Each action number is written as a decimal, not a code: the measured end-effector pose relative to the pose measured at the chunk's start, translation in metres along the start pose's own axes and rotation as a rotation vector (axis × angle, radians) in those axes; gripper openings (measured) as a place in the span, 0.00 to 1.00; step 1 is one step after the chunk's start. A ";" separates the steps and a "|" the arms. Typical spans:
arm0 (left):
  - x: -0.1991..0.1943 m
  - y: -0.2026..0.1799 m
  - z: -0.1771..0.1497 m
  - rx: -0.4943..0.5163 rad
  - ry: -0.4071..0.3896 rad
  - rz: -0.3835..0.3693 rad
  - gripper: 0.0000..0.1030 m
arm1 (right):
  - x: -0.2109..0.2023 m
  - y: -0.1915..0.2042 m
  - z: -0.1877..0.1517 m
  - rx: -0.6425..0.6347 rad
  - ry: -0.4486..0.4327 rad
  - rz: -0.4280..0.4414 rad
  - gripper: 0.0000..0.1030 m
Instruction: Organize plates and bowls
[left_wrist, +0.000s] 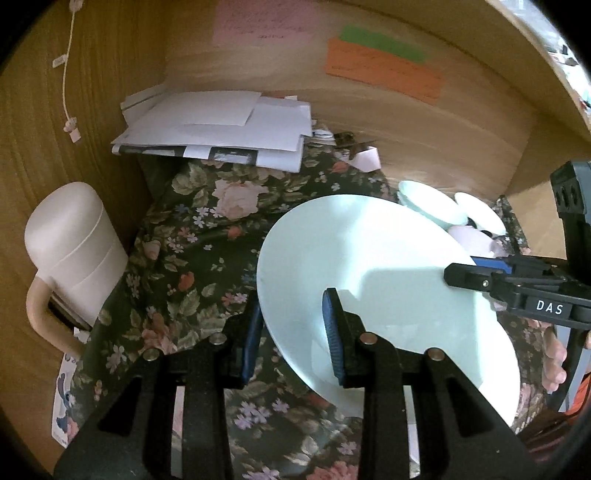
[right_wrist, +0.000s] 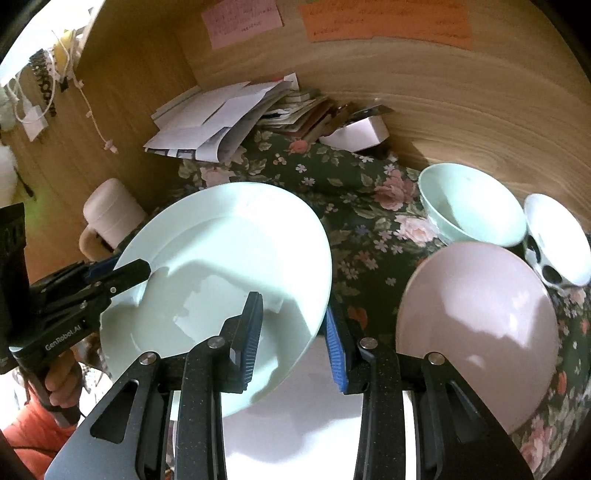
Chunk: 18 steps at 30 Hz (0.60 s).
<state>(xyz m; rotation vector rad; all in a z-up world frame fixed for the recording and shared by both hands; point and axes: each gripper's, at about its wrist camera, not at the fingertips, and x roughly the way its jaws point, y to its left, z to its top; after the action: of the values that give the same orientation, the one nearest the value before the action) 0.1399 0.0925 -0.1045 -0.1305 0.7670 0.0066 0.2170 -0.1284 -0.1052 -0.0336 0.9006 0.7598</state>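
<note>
Pink plate (right_wrist: 476, 332) in right view, mug (left_wrist: 70, 254) in left.

A lived-in home corner is showing here: a floral tablecloth (right_wrist: 354, 192) is covering the table against wood-panelled walls (right_wrist: 443, 103). Handwritten paper notes (left_wrist: 384, 70) are hanging on the panelling, while a heap of envelopes and mail (left_wrist: 221, 129) is lying beside a cream lidded jug (left_wrist: 74, 251).
</note>
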 end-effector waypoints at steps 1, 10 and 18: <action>-0.003 -0.002 -0.001 0.003 -0.004 -0.002 0.30 | -0.003 0.000 -0.002 0.002 -0.002 0.000 0.29; -0.023 -0.019 -0.012 0.015 -0.020 -0.029 0.30 | -0.026 -0.001 -0.023 0.023 -0.015 -0.007 0.29; -0.035 -0.032 -0.026 0.025 -0.022 -0.050 0.30 | -0.040 -0.002 -0.043 0.044 -0.023 -0.011 0.29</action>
<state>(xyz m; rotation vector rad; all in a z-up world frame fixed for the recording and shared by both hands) 0.0990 0.0588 -0.0951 -0.1253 0.7419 -0.0491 0.1731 -0.1676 -0.1042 0.0089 0.8938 0.7285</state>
